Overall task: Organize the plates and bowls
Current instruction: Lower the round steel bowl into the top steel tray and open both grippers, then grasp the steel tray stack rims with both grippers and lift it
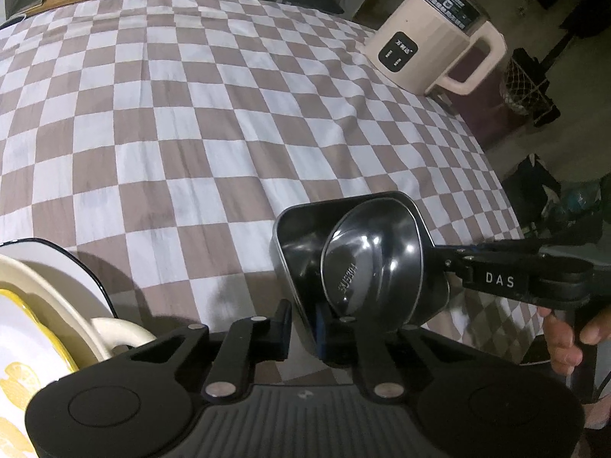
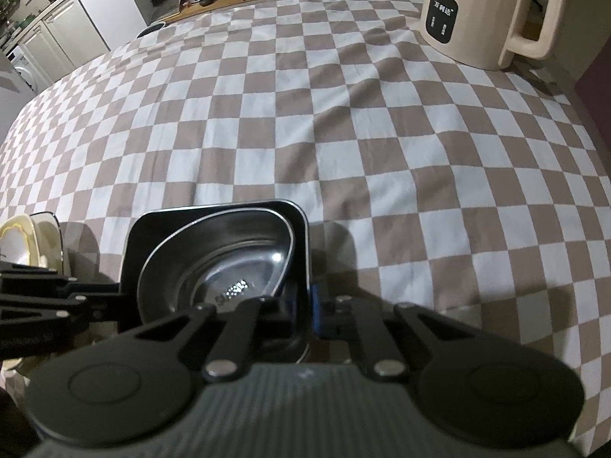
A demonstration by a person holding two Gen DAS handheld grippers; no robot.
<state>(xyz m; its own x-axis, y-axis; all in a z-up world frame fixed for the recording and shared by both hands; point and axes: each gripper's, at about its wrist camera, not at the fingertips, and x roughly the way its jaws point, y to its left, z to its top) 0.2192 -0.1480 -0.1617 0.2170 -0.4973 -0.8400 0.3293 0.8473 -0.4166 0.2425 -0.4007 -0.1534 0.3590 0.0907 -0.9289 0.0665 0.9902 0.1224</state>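
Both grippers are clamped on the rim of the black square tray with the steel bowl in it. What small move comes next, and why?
Probably lift together, slowly and level. The left gripper and right gripper each pinch a wall of the black square metal tray, and the round steel bowl sits loose and tilted inside. Uneven lifting could slide it out onto the checked tablecloth.

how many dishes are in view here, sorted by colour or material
Dark square metal trays: 1, the square tray, gripped on opposite rims by the left gripper and right gripper
Steel bowls: 1, the steel bowl nested inside it
Cream and white dishes: at least 3, in the stacked dishes
Total: at least 5
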